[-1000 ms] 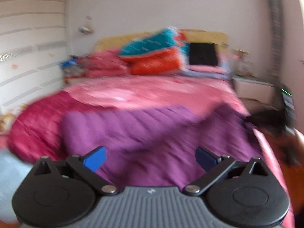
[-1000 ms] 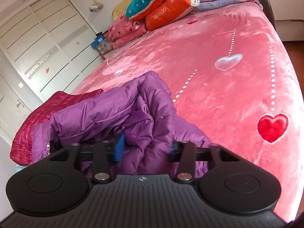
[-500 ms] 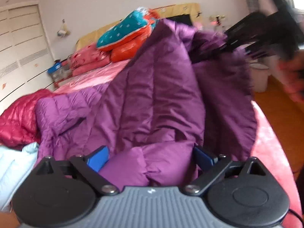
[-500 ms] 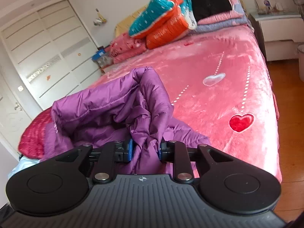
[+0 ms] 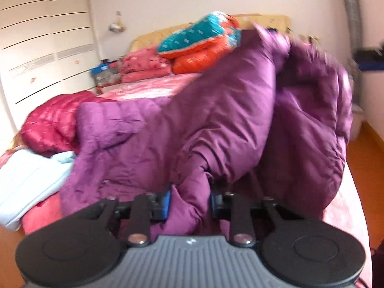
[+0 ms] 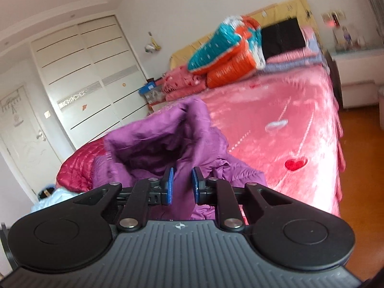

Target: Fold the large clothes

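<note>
A large purple quilted jacket point(image 5: 216, 124) lies bunched on the foot of a pink bed point(image 6: 276, 110). My left gripper point(image 5: 190, 200) is shut on a fold of the jacket at its near edge. My right gripper point(image 6: 182, 186) is shut on another fold of the same jacket point(image 6: 168, 141) and holds it raised above the bed, so the fabric hangs in a tall drape on the right of the left wrist view.
A dark red down jacket point(image 5: 52, 122) and a pale blue garment point(image 5: 26, 180) lie left of the purple one. Teal and orange pillows point(image 6: 228, 52) and folded bedding are stacked at the headboard. A white wardrobe point(image 6: 84, 72) stands left, a nightstand point(image 6: 355, 72) right, wooden floor beside the bed.
My left gripper has closed from wide open onto a fold of the purple jacket. My right gripper has kept its hold and lifted the jacket higher off the bed.
</note>
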Demonstrator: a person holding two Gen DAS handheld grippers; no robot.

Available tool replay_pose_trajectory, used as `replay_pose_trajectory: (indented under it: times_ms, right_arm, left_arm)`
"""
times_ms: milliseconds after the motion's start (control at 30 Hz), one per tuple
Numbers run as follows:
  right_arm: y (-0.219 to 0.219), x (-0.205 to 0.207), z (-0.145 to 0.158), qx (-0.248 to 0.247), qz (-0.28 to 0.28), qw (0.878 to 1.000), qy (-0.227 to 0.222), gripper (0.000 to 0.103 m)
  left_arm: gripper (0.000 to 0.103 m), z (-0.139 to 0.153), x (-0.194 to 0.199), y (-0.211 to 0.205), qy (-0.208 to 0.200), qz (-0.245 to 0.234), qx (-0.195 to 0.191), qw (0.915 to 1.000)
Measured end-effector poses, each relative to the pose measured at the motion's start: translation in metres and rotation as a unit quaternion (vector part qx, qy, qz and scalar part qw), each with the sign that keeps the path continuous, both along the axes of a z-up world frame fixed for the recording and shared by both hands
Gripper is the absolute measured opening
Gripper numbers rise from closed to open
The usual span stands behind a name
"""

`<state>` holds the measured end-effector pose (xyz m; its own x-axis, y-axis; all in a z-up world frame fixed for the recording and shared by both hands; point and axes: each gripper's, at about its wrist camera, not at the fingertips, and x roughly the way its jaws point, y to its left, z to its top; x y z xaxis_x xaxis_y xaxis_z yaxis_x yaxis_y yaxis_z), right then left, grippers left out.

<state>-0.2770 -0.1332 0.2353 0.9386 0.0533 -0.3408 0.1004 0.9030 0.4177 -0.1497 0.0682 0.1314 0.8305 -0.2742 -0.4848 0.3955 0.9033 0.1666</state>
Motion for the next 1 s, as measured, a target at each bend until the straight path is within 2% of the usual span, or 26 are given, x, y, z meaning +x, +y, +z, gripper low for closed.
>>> replay_pose_trajectory:
  times_ms: [100,167,200,233,267,300,400,533,633,767,900,933,1000]
  right_arm:
    - [0.008,-0.010,0.004,-0.032,0.003,0.999,0.003,0.021]
    - [0.009,-0.012,0.001,-0.037,0.003,0.999,0.011,0.027]
    - [0.007,-0.011,-0.003,-0.030,0.007,0.999,0.017,0.036]
    - [0.003,-0.010,-0.007,-0.018,0.012,1.000,0.023,0.064]
    - [0.001,-0.012,-0.010,-0.008,0.011,1.000,0.024,0.080]
    - [-0.002,-0.013,-0.013,-0.002,0.007,1.000,0.023,0.101]
    - [-0.008,-0.010,-0.021,-0.004,0.000,0.999,0.034,0.101]
    - [-0.015,0.009,-0.042,-0.007,-0.003,0.998,0.066,0.102]
    - [-0.006,0.019,-0.059,-0.044,0.011,0.996,0.081,0.103]
    - [0.016,0.028,-0.072,-0.130,0.019,0.987,0.088,0.103]
    - [0.027,0.035,-0.076,-0.226,0.020,0.972,0.062,0.103]
    - [0.028,0.038,-0.078,-0.239,0.024,0.968,0.070,0.103]
    - [0.026,0.039,-0.078,-0.208,0.046,0.974,0.081,0.103]
  left_arm:
    - [0.022,0.010,-0.005,0.022,-0.007,0.036,-0.025,0.9990]
    - [0.022,0.015,-0.008,0.039,-0.002,0.062,-0.040,0.9973]
    - [0.021,0.017,-0.011,0.049,-0.001,0.074,-0.046,0.9962]
    - [0.021,0.019,-0.015,0.059,-0.001,0.089,-0.052,0.9946]
    - [0.021,0.021,-0.019,0.068,-0.002,0.103,-0.057,0.9931]
    - [0.021,0.022,-0.022,0.080,-0.002,0.120,-0.064,0.9908]
    - [0.021,0.026,-0.030,0.114,0.004,0.168,-0.085,0.9820]
    - [0.020,0.023,-0.040,0.149,0.013,0.219,-0.095,0.9710]
    - [0.020,0.019,-0.043,0.159,0.026,0.239,-0.106,0.9648]
    - [0.020,0.013,-0.043,0.159,0.035,0.244,-0.106,0.9634]
    - [0.020,0.011,-0.041,0.159,0.041,0.241,-0.106,0.9638]
    - [0.020,0.011,-0.043,0.161,0.042,0.241,-0.105,0.9638]
    - [0.020,0.009,-0.043,0.163,0.048,0.242,-0.107,0.9632]
